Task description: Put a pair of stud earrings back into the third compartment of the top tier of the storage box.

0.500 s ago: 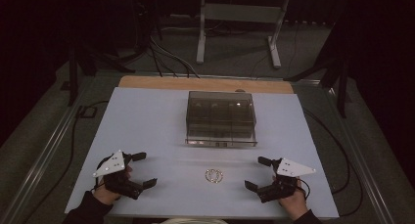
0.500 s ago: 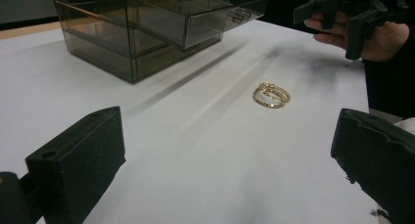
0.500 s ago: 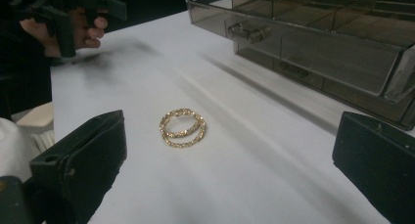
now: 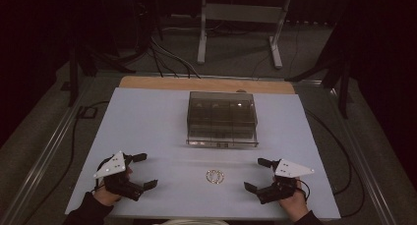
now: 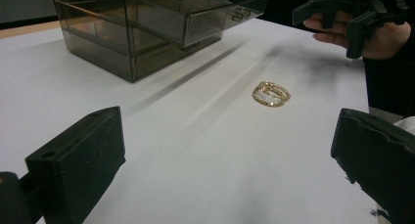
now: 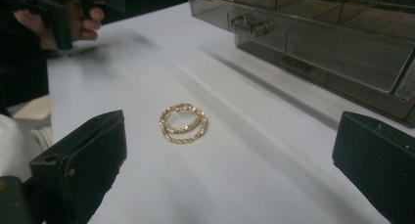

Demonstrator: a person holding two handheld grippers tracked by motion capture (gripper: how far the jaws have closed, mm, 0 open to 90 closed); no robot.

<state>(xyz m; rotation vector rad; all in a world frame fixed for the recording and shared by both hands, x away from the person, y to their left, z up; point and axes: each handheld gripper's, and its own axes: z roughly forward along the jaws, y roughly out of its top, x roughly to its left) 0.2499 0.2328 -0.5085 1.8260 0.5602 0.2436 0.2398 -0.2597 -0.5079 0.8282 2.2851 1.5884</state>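
my left claw [image 4: 144, 170] released, lower left | my right claw [image 4: 257, 174] released, lower right | gold bracelet [image 4: 215, 176] between (untouched) | no readable writing

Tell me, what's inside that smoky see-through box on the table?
Through the tinted drawer box you can make out dividers forming compartments and drawer fronts with small knobs. The dark plastic hides whether anything lies in them. The gold bracelet lies outside, on the table.

White table [image 4: 147, 122] bears smoky drawer box [image 4: 222, 118] and gold bracelet [image 4: 215, 176]
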